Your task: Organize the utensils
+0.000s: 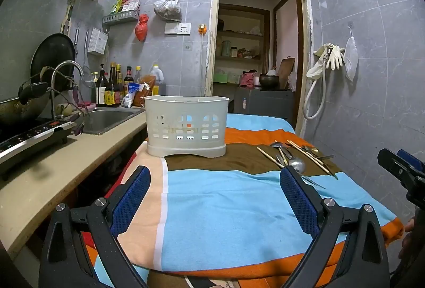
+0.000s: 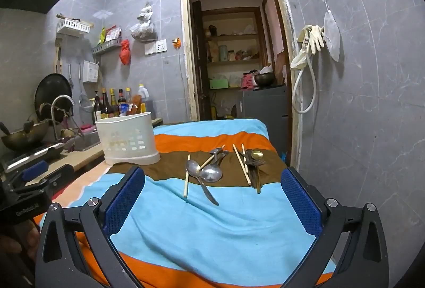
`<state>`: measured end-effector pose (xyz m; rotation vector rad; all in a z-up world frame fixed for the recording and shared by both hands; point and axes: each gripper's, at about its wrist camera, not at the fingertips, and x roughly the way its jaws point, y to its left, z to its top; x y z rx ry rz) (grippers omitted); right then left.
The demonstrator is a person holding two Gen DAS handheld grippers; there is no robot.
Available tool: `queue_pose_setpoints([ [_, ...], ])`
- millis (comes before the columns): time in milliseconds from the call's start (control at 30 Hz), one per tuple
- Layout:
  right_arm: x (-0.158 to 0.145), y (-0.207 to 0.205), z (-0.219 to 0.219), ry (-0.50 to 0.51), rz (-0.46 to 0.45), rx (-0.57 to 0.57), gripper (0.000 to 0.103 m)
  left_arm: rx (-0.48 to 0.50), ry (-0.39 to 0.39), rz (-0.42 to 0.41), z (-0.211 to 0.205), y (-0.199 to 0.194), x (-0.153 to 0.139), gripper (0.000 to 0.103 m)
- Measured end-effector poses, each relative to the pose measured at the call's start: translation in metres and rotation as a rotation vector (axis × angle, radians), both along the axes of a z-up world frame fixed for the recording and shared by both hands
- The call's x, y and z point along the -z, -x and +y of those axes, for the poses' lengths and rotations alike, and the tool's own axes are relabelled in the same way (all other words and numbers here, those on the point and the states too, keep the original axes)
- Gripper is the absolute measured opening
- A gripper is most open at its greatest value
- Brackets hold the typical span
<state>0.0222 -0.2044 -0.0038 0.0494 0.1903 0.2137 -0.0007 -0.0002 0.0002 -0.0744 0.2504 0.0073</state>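
A white perforated utensil holder [image 1: 186,126] stands at the far left of a striped cloth-covered table [image 1: 225,208]; it also shows in the right wrist view [image 2: 127,140]. Loose metal spoons [image 2: 209,171], chopsticks [image 2: 187,179] and darker cutlery with a gold spoon [image 2: 255,163] lie on the brown stripe to its right; they also show in the left wrist view [image 1: 294,157]. My left gripper [image 1: 215,179] is open and empty, facing the holder. My right gripper [image 2: 212,179] is open and empty, short of the spoons.
A beige counter [image 1: 66,163] with a sink [image 1: 106,120], tap, wok, induction hob and sauce bottles runs along the left. A doorway [image 1: 255,49] opens behind the table. A tiled wall with hanging gloves [image 1: 329,56] and a hose is on the right.
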Motion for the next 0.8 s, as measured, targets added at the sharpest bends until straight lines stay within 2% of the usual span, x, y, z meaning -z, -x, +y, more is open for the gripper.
queue_pose_setpoints([
  [800,0.0008,-0.0006,-0.0002,-0.007,0.006,0.001,0.103,0.000,0.003,0.004,-0.0009,-0.0016,0.0016,0.096],
])
